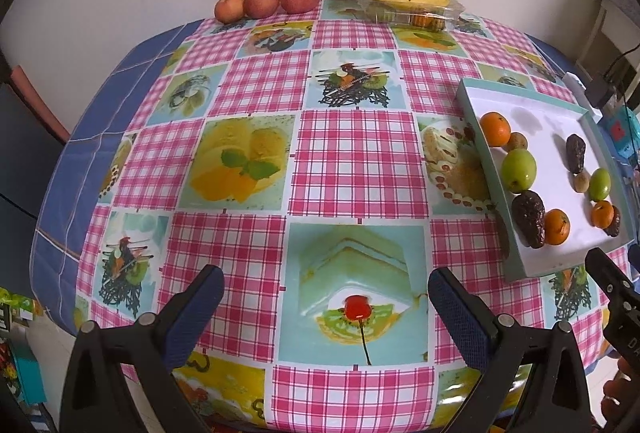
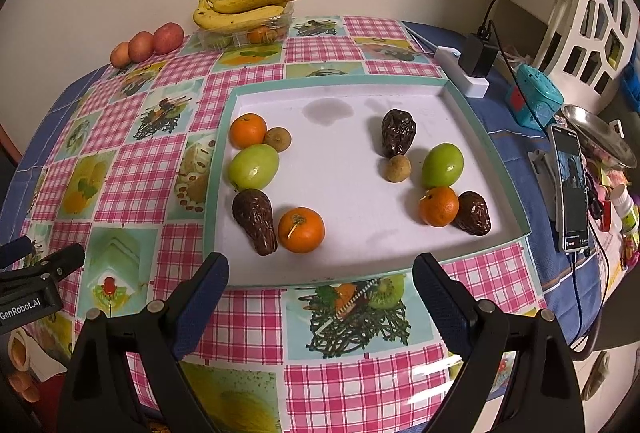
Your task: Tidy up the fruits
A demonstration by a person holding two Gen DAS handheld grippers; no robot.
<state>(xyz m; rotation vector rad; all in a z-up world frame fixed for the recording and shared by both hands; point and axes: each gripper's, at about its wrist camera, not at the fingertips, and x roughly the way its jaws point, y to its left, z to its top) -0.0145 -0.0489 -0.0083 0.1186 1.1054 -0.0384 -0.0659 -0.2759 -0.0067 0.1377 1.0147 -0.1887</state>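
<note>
Pink-checked oilcloth with dessert pictures (image 2: 248, 317) over a blue quilted table cover (image 2: 560, 265). At the right edge: white power strip (image 2: 460, 67) bearing a black plug-in adapter (image 2: 478, 55); turquoise plastic gadget (image 2: 534, 101); upright smartphone with lit screen (image 2: 572, 189); round metal dish (image 2: 600, 137). Behind these stands a white lattice-sided shelf (image 2: 592, 21).

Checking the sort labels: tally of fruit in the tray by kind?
In the tray:
Oranges: 3
Green fruits: 2
Dark wrinkled fruits: 3
Small brown round fruits: 2
Total: 10
</note>
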